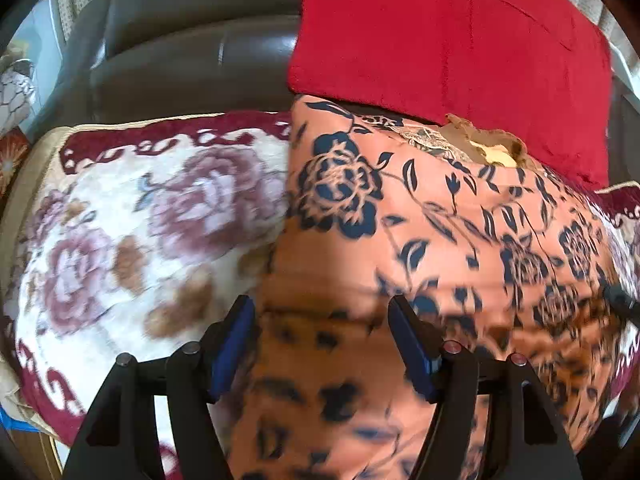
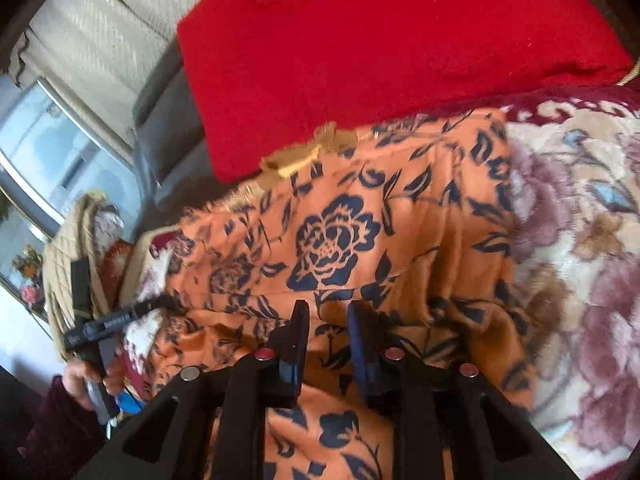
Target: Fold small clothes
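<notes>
1. The cream plush blanket with maroon border and mauve roses [image 1: 120,216] covers the seat of the dark leather sofa [image 1: 180,40]; I count one of each. It is soft and blurred underfoot of the work, so I reckon a pull on the cloth could drag the blanket up with it.
2. One red fuzzy cushion [image 1: 440,40] leans at the blanket's back edge, and its lower edge overlaps the far edge of the garment. A lift from the near side may snag there.
3. One orange garment with navy rose print [image 2: 340,240] lies spread over the middle of the blanket, ridged with wrinkles, a frayed tan patch at its far edge. Folding over those ridges would likely leave a lumpy fold.
4. Two grippers. The left gripper [image 1: 322,340] hangs over the garment's near edge, fingers set wide apart, gripping nothing I can see.
5. The right gripper [image 2: 328,344] has its fingers narrowly parted above the cloth; whether any fabric is pinched I cannot tell. A shallow bite could slip.
</notes>
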{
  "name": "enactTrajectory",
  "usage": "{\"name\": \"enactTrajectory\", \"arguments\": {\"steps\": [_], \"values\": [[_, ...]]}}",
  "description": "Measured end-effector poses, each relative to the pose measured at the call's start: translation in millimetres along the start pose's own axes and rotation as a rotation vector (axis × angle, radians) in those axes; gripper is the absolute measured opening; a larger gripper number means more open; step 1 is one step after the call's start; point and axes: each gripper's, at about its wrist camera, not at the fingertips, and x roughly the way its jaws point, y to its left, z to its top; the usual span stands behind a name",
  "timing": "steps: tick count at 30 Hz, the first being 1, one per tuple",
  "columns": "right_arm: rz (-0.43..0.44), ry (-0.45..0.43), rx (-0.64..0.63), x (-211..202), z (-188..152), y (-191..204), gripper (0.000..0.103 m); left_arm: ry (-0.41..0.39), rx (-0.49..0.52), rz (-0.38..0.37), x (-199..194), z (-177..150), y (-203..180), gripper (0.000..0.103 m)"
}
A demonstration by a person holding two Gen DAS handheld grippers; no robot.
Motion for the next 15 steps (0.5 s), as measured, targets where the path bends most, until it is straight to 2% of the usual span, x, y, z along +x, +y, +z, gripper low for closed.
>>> {"name": "enactTrajectory", "arguments": {"steps": [1, 2, 3, 11, 15], "values": [[0.012, -0.015, 0.007, -1, 2, 3, 0.043, -0.005, 0.009, -0.006, -8, -6, 4, 0.07], [0.023, -0.041, 0.022, -10, -2, 2, 0.076, -0.01, 0.015, -0.011, -17, -14, 10, 0.07], [0.032, -0.078, 0.04, -22, -8, 0, 0.09, -0.013, 0.017, -0.014, -23, -20, 16, 0.071], [0.032, -0.1, 0.043, -75, -45, 0, 0.09, 0.016, -0.042, -0.061, -65, -98, 78, 0.072], [0.027, -0.067, 0.049, -91, -68, 2, 0.09, 0.042, -0.127, -0.118, -73, -136, 101, 0.071]]}}
